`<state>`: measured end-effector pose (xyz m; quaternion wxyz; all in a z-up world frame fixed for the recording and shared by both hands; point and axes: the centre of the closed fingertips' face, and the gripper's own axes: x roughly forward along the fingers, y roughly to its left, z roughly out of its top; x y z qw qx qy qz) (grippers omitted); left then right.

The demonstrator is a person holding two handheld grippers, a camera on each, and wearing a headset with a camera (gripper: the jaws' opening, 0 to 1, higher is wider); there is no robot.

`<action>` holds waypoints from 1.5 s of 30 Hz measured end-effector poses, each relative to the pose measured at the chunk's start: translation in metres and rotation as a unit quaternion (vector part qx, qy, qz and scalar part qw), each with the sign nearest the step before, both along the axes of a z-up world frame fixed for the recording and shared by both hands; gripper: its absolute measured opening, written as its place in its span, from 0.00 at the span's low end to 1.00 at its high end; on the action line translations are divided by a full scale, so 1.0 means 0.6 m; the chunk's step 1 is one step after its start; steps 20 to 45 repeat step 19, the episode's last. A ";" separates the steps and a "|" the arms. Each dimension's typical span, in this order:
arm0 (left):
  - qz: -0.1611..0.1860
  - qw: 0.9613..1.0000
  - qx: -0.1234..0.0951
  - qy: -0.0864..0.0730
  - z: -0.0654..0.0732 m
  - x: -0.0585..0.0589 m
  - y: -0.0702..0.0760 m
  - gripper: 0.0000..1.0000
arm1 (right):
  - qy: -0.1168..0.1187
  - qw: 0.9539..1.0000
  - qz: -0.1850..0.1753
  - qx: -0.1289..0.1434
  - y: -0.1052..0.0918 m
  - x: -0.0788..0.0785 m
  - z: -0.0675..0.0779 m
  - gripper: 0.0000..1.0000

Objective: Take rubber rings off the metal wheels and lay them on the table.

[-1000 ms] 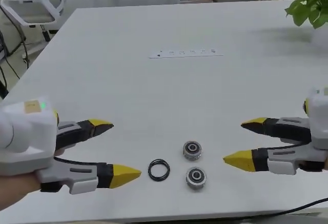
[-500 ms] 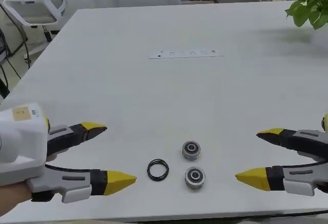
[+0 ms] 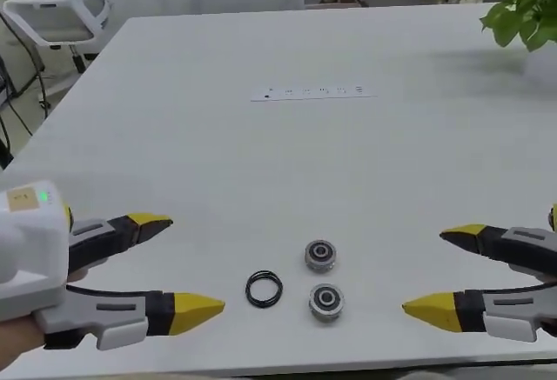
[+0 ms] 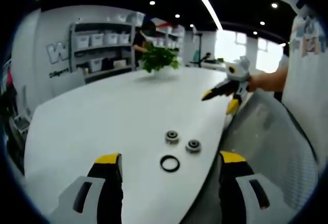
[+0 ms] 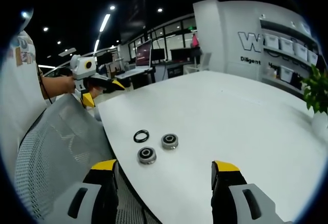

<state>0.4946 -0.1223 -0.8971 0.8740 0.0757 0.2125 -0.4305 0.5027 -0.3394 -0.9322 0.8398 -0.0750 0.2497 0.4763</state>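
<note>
Big white surface (image 3: 287,163) takes up most of the head view. White mesh chair (image 3: 54,6) is at upper left, green leafy plant (image 3: 522,2) at upper right. Grey-and-yellow left gripper (image 3: 196,264) is at btm left. Its jaws are wide apart w/ nothing in them. Grey-and-yellow right gripper (image 3: 424,273) is at btm right, jaws wide apart too, nothing in them. Both are near the front edge of the surface, well apart from the small things between them. Thin white strip w/ tiny marks (image 3: 313,93) lies flat, upper middle. Two small round metal wheels (image 3: 320,256) sit at btm middle, one just below the other, close but not touching. Thin black rubber ring (image 3: 264,289) lies flat on the surface by itself, just left of the wheels.
</note>
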 end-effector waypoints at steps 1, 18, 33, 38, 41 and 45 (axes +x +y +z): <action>0.000 1.000 0.000 0.000 0.000 0.000 0.000 0.77 | 0.000 1.000 0.001 -0.002 0.000 -0.001 -0.001 0.73; -0.001 1.000 0.005 0.004 -0.002 0.000 0.000 0.77 | 0.004 1.000 -0.002 -0.001 -0.005 -0.003 -0.002 0.72; -0.001 1.000 0.005 0.004 -0.002 0.000 0.000 0.77 | 0.004 1.000 -0.003 -0.001 -0.005 -0.003 -0.002 0.72; -0.001 1.000 0.005 0.004 -0.002 0.000 0.000 0.77 | 0.004 1.000 -0.003 -0.001 -0.005 -0.003 -0.002 0.72; -0.001 1.000 0.005 0.004 -0.002 0.000 0.000 0.77 | 0.004 1.000 -0.003 -0.001 -0.005 -0.003 -0.002 0.72; -0.001 1.000 0.005 0.004 -0.002 0.000 0.000 0.77 | 0.004 1.000 -0.003 -0.001 -0.005 -0.003 -0.002 0.72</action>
